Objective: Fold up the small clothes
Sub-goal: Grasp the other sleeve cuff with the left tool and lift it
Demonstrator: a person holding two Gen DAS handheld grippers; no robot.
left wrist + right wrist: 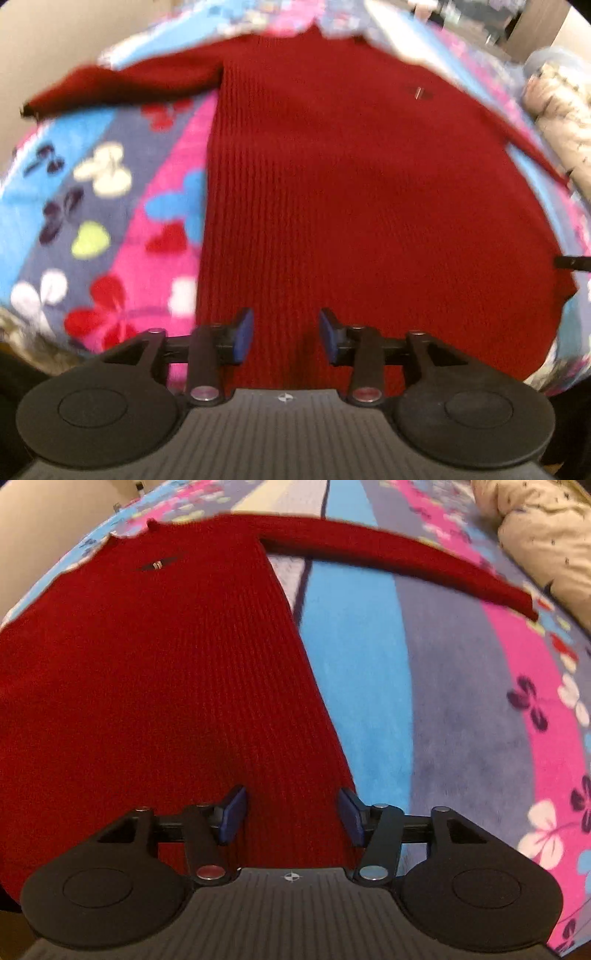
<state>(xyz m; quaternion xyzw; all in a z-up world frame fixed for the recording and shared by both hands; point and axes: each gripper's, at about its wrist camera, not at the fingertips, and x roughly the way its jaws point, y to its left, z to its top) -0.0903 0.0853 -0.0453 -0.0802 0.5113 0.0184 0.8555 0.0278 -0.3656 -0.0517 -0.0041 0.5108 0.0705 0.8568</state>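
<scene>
Your red sweater (351,177) lies spread flat on the butterfly blanket (92,206), sleeves out and unfolded, with left gripper (286,334) and right gripper (291,814) parted, empty, so every fold remains.

No readable text or numbers show; the small emblem (158,565) on the red sweater's (147,686) chest is too blurred.

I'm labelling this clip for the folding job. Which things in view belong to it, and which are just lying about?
Belongs to the job:
red sweater, spread flat
left hand-held gripper, open
right hand-held gripper, open

Just lying about:
butterfly blanket under the sweater
beige jacket at the edge
</scene>
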